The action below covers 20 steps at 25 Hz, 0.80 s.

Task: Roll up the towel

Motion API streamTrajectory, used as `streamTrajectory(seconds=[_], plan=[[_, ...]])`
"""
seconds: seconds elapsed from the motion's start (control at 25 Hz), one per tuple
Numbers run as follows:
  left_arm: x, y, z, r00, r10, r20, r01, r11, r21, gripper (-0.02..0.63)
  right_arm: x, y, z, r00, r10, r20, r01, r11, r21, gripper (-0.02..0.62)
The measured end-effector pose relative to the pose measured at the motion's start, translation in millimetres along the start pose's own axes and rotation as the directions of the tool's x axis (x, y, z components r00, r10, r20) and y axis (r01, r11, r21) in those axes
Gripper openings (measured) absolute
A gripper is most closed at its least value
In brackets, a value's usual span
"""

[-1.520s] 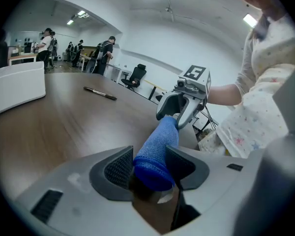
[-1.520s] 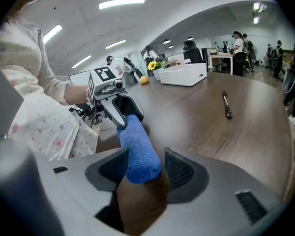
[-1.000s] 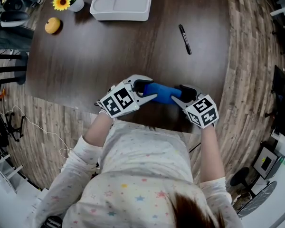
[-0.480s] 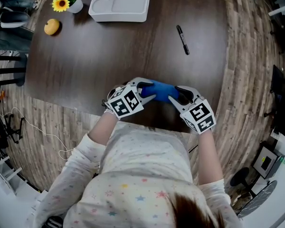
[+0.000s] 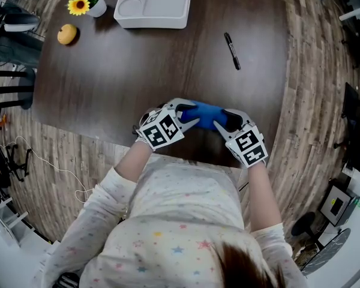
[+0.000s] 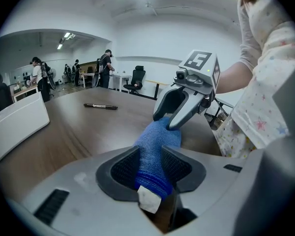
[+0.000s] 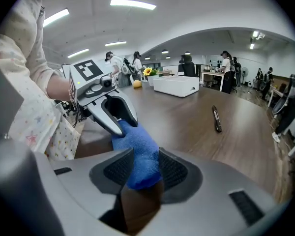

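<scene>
One white tag (image 6: 150, 199), illegible, on blue towel (image 6: 155, 151).

Left gripper (image 6: 149, 156), jaws just closing, pinches the towel (image 6: 160, 134).

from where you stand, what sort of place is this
Likely an open-plan office or lab: several people standing about in the background, a black swivel office chair, long ceiling strip lights and a large dark brown wooden table.
</scene>
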<state>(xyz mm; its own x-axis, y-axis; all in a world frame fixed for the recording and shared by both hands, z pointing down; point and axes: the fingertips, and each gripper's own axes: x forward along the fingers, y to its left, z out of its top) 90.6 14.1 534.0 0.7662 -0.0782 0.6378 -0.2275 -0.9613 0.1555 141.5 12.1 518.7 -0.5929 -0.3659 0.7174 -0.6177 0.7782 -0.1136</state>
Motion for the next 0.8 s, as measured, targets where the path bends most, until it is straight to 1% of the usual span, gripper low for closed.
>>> streamTrajectory(seconds=[0.12,0.28,0.6,0.8], plan=[[-4.1,-0.4,2.4,1.000,-0.010,0.019,0.010,1.000,0.005,0.135,-2.7,0.2,1.3,1.000,0.011,0.006,-0.012,0.999,0.047,0.161],[-11.7,-0.1,8.1,0.999,-0.005,0.053,0.006,1.000,-0.005,0.138,-9.8,-1.2,12.1,0.999,0.004,0.050,-0.008,0.996,0.089,0.164],[-23.4,4.1,21.2,0.993,0.022,0.116,-0.021,1.000,-0.008,0.138,-11.4,1.2,25.8,0.998,-0.007,0.068,0.000,0.996,0.092,0.164],[-34.7,9.2,32.1,0.988,0.042,0.151,-0.042,0.999,-0.003,0.137,-21.3,-5.3,36.8,0.993,-0.051,0.102,0.041,0.994,0.105,0.158]])
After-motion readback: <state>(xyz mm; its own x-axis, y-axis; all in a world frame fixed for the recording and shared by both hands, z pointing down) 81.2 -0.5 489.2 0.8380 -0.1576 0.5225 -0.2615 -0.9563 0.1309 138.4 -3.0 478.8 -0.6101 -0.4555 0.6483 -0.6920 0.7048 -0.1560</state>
